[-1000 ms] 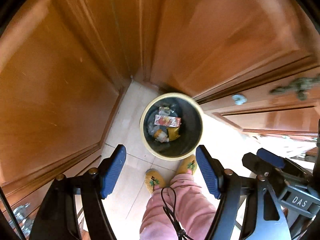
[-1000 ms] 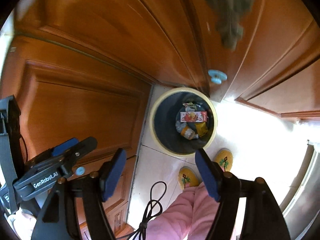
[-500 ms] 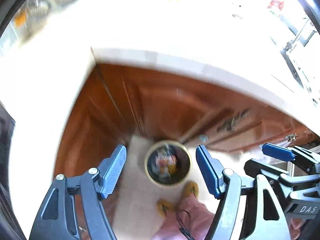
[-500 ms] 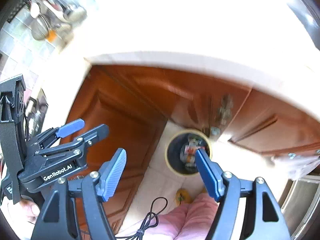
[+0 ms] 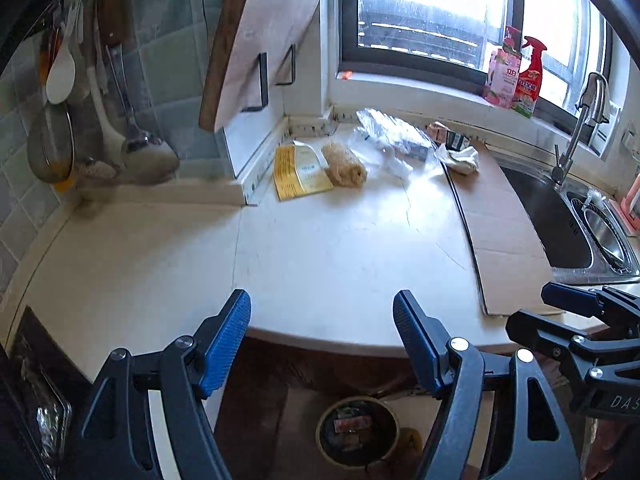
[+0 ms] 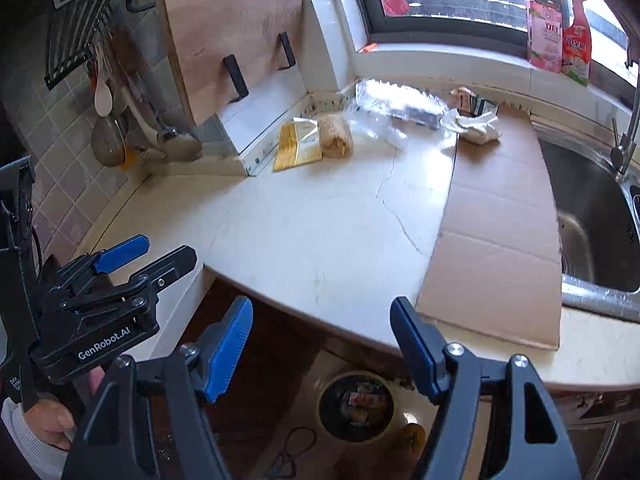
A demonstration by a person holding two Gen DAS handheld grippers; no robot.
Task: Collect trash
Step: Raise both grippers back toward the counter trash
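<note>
Both the left gripper [image 5: 322, 316] and right gripper [image 6: 321, 322] hang with jaws wide and empty over the near table [image 5: 320, 248] edge; the litter, a yellow packet [image 5: 300, 172] and crumpled wrappers [image 5: 394, 138], lies well ahead at the far wall, roughly centred between them.

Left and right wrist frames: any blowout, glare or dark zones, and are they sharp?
Left wrist view: sharp, window blown out to white, glare on the pale stone countertop, strong fisheye bending at its front edge. Right wrist view: also sharp, clear crumpled plastic wrap glints, the round cream-rimmed trash bin below the counter sits in shadow, its contents dim.
</note>
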